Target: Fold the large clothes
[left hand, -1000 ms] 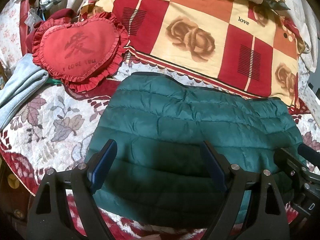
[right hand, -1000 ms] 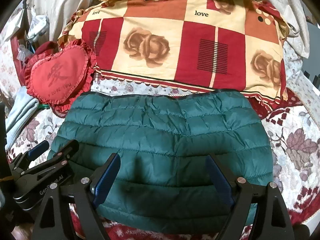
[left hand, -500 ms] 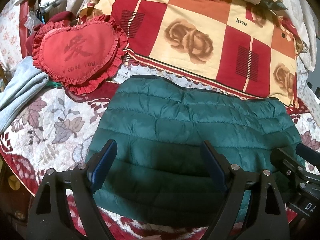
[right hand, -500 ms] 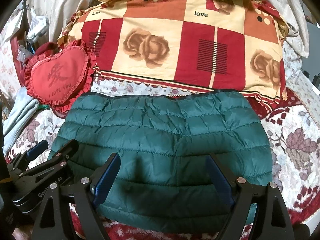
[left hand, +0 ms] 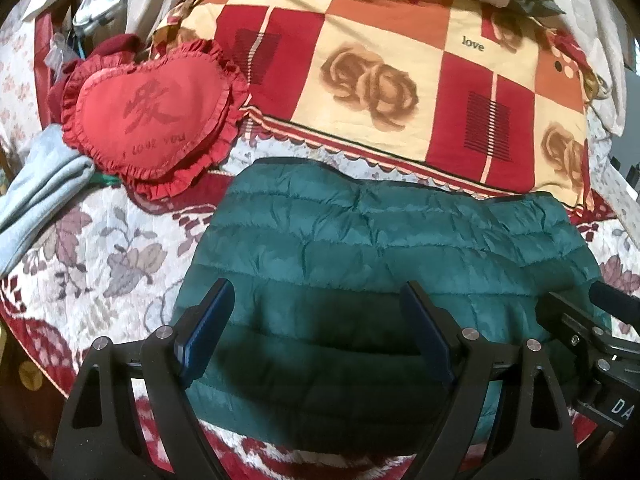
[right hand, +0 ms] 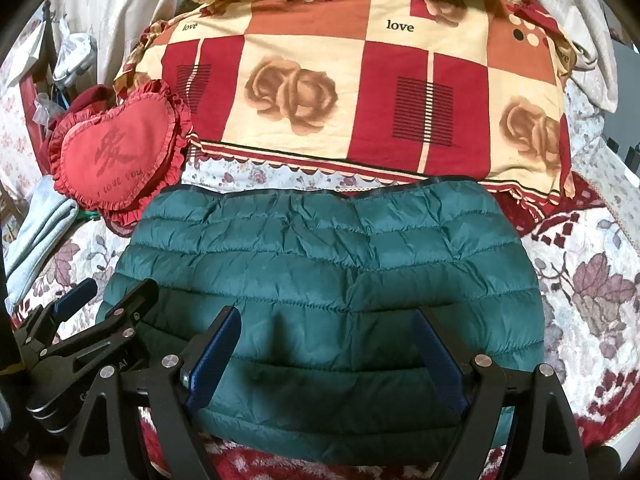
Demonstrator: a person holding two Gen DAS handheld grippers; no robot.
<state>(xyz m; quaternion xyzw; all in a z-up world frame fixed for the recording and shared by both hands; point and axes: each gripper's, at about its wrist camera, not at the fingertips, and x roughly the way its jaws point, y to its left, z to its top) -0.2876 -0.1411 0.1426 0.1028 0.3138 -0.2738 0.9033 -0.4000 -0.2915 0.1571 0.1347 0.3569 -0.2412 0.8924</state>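
Observation:
A dark green quilted puffer jacket (left hand: 360,248) (right hand: 320,264) lies folded into a flat rectangle on the floral bedspread (left hand: 80,264). My left gripper (left hand: 316,300) hovers open above the jacket's near left part, nothing between its blue pads. My right gripper (right hand: 324,328) is open too, over the jacket's near middle, and holds nothing. In the right wrist view the left gripper (right hand: 104,292) shows at the lower left beside the jacket's left edge. The right gripper's black frame (left hand: 592,320) shows at the right edge of the left wrist view.
A red heart-shaped ruffled cushion (left hand: 148,120) (right hand: 116,156) lies left of the jacket. Behind it is a big checked quilt with roses (left hand: 400,76) (right hand: 360,92). Folded pale blue cloth (left hand: 36,196) lies far left. Clutter and white fabric stand at the back left.
The left wrist view has tilted very slightly; both grippers stay in place, open, above the jacket. The jacket has not moved.

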